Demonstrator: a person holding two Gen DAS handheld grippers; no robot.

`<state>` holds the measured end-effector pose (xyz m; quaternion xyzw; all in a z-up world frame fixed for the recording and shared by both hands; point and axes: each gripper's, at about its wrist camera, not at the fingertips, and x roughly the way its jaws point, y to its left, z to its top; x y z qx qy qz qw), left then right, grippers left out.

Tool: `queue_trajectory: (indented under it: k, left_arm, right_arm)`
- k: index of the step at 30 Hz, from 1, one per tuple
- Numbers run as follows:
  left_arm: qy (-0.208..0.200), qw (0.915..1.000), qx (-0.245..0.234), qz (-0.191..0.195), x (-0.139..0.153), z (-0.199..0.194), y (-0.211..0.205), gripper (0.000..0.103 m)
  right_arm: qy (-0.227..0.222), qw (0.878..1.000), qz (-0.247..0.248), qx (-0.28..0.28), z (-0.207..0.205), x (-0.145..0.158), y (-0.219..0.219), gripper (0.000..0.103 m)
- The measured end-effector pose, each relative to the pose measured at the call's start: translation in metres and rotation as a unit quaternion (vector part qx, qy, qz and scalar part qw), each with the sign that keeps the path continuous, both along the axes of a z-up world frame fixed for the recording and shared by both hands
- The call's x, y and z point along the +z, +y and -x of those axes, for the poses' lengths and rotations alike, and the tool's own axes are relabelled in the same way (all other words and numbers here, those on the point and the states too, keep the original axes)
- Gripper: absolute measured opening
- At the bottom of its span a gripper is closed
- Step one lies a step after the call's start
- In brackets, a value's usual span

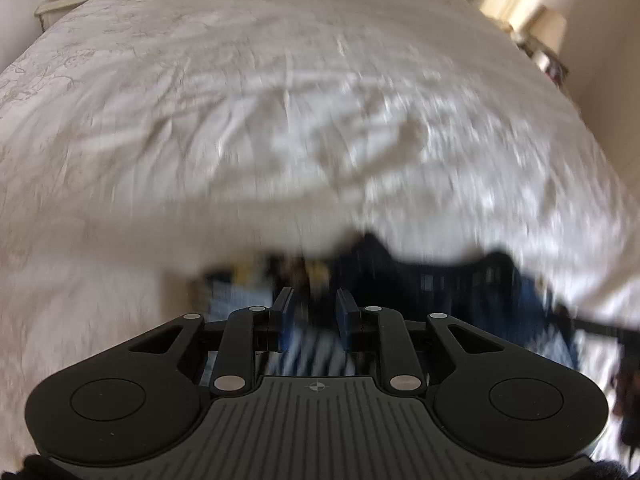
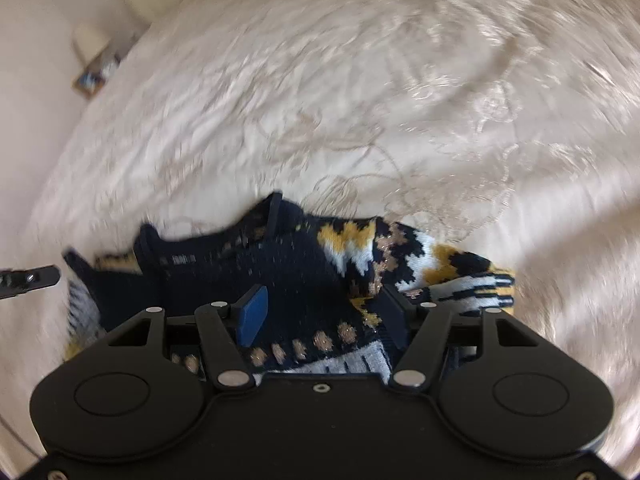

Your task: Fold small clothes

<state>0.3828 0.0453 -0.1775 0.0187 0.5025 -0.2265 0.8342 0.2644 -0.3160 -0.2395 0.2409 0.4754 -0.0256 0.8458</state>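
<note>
A small navy knit garment [image 2: 304, 268] with yellow, white and tan patterning lies crumpled on the white bedspread [image 2: 360, 100]. My right gripper [image 2: 322, 294] hovers just over it, jaws wide open, the knit lying under and between the fingers without being pinched. In the blurred left wrist view the same garment [image 1: 420, 280] shows as a dark patch at the near edge of the bedspread [image 1: 280, 100]. My left gripper [image 1: 314, 296] is above its left part, jaws a narrow gap apart, with nothing visibly pressed between the pads. A finger of the left gripper [image 2: 30, 276] pokes in at the far left.
The embroidered bedspread stretches far beyond the garment. A bedside table [image 1: 60, 4] carries a picture frame and a small clock at the back left. Another bedside table [image 1: 540, 48] with a lamp stands at the back right by the wall.
</note>
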Motion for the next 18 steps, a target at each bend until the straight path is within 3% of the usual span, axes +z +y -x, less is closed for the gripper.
queue_trajectory:
  k: [3,6,8,10,12,18]
  left_arm:
    - [0.034,0.9993,0.012,-0.009,-0.020,0.022,0.010,0.022]
    - [0.054,0.9972,0.014,-0.050,-0.041,0.034,0.018,0.021]
    - [0.062,0.9960,0.010,-0.064,-0.050,0.040,0.022,0.021]
    - [0.072,0.9951,0.009,-0.067,-0.055,0.042,0.025,0.021]
    - [0.069,0.9951,0.005,-0.071,-0.056,0.044,0.027,0.021]
    - [0.074,0.9940,-0.004,-0.081,-0.061,0.056,0.036,0.022]
  right_arm:
    - [0.008,0.999,0.024,0.029,-0.005,-0.006,0.008,0.066]
    - [0.012,0.998,0.033,0.050,-0.009,-0.009,0.013,0.063]
    - [0.013,0.998,0.035,0.057,-0.011,-0.007,0.015,0.048]
    - [0.013,0.997,0.046,0.059,-0.011,-0.005,0.016,0.022]
    - [0.009,0.997,0.052,0.057,-0.011,-0.002,0.017,0.012]
    - [0.004,0.997,0.077,0.024,-0.009,0.008,0.004,0.007]
